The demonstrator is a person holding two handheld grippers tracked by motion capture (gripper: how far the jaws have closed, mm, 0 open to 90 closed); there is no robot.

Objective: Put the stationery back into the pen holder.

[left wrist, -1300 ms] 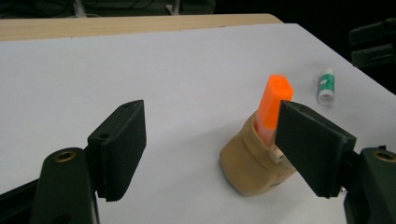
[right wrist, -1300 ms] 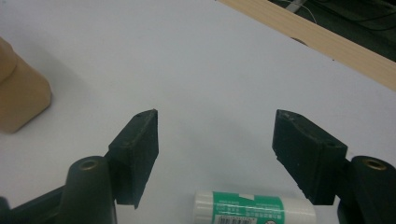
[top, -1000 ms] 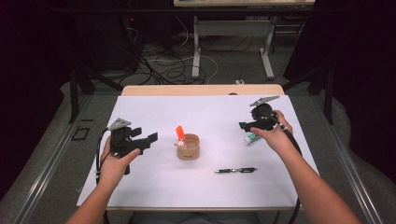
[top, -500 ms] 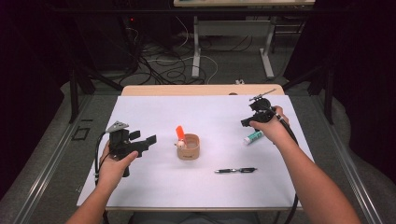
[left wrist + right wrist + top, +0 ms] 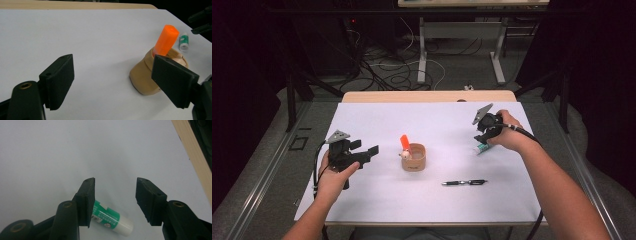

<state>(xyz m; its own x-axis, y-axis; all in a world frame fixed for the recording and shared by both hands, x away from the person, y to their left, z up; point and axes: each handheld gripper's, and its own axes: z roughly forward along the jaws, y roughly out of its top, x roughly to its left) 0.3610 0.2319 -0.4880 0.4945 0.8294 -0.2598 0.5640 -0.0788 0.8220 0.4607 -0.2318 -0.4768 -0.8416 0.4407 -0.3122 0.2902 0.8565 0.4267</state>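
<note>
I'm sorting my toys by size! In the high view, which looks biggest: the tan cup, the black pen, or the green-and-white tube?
1. Tan cup, bulkiest.
2. Black pen, longer but very thin.
3. Green-and-white tube, partly hidden by the right gripper, so unsure.

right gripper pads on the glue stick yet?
Cannot tell. In the right gripper view, the right gripper straddles the glue stick; its jaws have just been closing, one hiding the stick's end.

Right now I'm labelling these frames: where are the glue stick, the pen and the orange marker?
glue stick (image 5: 110, 219): right gripper view, green label at mid-body.
pen (image 5: 464, 182): high view, middle of the barrel.
orange marker (image 5: 165, 40): left gripper view, upper part above the cup.
</note>
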